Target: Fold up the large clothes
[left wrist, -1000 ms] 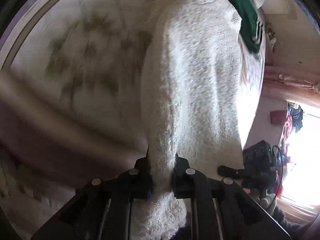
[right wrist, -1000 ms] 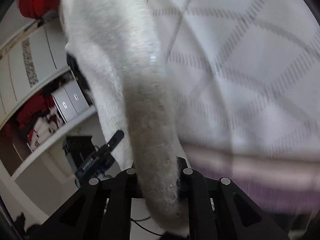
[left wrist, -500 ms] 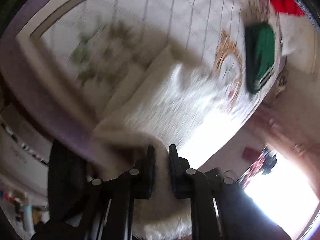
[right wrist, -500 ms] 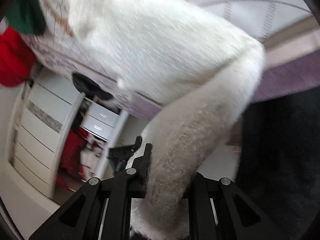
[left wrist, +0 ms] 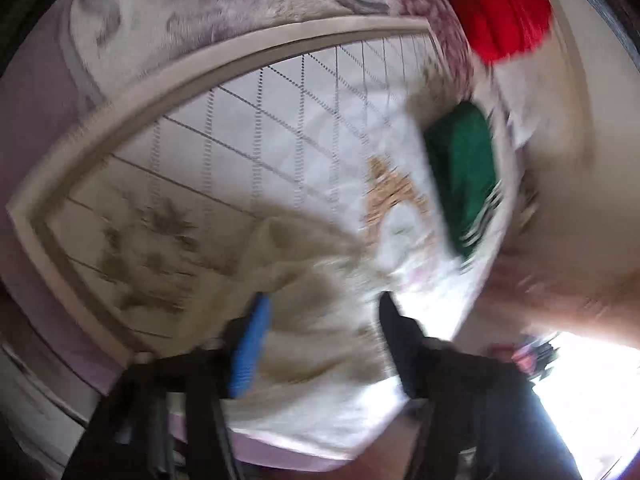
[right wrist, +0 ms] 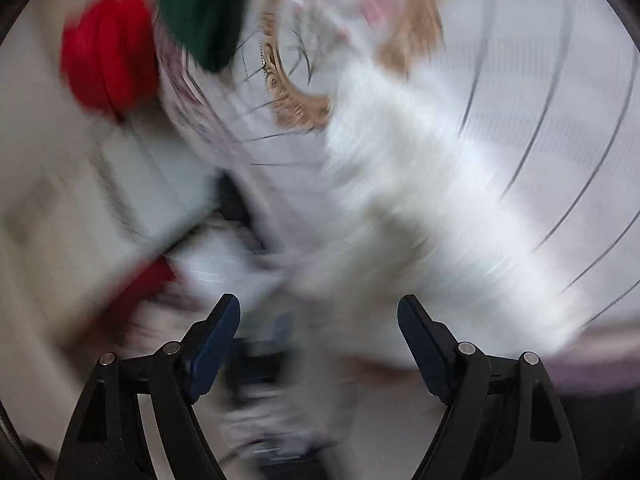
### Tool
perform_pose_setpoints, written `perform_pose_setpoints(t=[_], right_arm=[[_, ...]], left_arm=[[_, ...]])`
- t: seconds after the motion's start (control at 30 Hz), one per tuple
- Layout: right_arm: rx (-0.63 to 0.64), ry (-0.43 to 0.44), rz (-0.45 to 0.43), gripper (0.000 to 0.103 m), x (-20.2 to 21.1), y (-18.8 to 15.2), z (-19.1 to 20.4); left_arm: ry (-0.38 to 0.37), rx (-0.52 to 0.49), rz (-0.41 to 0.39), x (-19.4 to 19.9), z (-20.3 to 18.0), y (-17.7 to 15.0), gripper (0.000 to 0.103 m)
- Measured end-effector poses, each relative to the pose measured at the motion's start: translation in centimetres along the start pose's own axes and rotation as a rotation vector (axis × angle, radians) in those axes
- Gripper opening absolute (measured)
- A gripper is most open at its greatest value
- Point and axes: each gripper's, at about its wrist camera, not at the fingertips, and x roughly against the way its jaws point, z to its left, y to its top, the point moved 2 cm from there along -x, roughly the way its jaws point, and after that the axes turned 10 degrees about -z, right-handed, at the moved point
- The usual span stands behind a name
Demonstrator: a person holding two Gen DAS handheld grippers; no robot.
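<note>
A fluffy cream-white garment (left wrist: 304, 276) lies crumpled on the bed's quilted cover (left wrist: 280, 128) near its edge. My left gripper (left wrist: 324, 304) hovers just above the garment, jaws opening; its blue pad (left wrist: 250, 344) and the dark finger stand apart with nothing pressed between them. In the blurred right wrist view the same white garment (right wrist: 420, 208) stretches across the bed. My right gripper (right wrist: 318, 306) is opening wide in front of the garment's near end, gripping no cloth.
A folded green garment (left wrist: 464, 176) and a red one (left wrist: 504, 4) lie at the far side of the bed; both show as green garment (right wrist: 200, 4) and red garment (right wrist: 108, 52). A lilac bed border (left wrist: 36, 92) and bright window (left wrist: 592, 392) flank it.
Both grippers let go of the white garment, which dropped onto the bed. Both hands rose and swung, so the views now look down over the bed.
</note>
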Motion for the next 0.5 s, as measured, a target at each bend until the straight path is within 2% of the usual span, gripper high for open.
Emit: perform_pose_setpoints(t=[0.07,0.1,0.2,0.27,0.3,0.33,0.37,0.43,0.47,0.5], right_arm=[[0.27,-0.184,0.022,0.083,0.5,0.4,0.5],[0.366,-0.237,0.041,0.083,0.1,0.5,0.6],[0.705,-0.398,0.154,0.083,-3.3,-0.5,0.4],[0.88,-0.476,0.235,0.083,-6.7,-1.0,-0.6],[0.912,-0.494,0.27,0.083,-8.3,-0.9,-1.4],[0.898,-0.47,0.306,0.083,-9.5,-0.5,-2.4],[0.861,-0.418,0.343,0.094,-10.5,0.1,-3.3],[0.797,-0.358,0.321,0.094,-10.9,1.0,-3.7],[0.787,-0.322,0.298,0.085,-10.6,1.1,-3.5],[0.762,-0.29,0.265,0.061,-9.9,1.2,-3.2]], left_arm=[[0.069,-0.095,0.034,-1.5,0.6,-1.6,0.058],[0.1,-0.128,0.062,-2.6,1.2,-2.6,0.058],[0.109,-0.102,0.089,-4.4,3.1,-4.1,0.058],[0.135,-0.1,0.075,-4.9,3.9,-4.6,0.058],[0.142,-0.113,0.055,-5.0,4.0,-4.6,0.058],[0.148,-0.122,0.042,-4.8,4.0,-4.6,0.058],[0.159,-0.139,0.025,-4.6,3.8,-4.4,0.058],[0.189,-0.19,-0.025,-4.2,3.2,-3.9,0.058],[0.202,-0.217,-0.045,-4.0,3.0,-3.6,0.058],[0.218,-0.244,-0.072,-3.9,2.7,-3.2,0.058]])
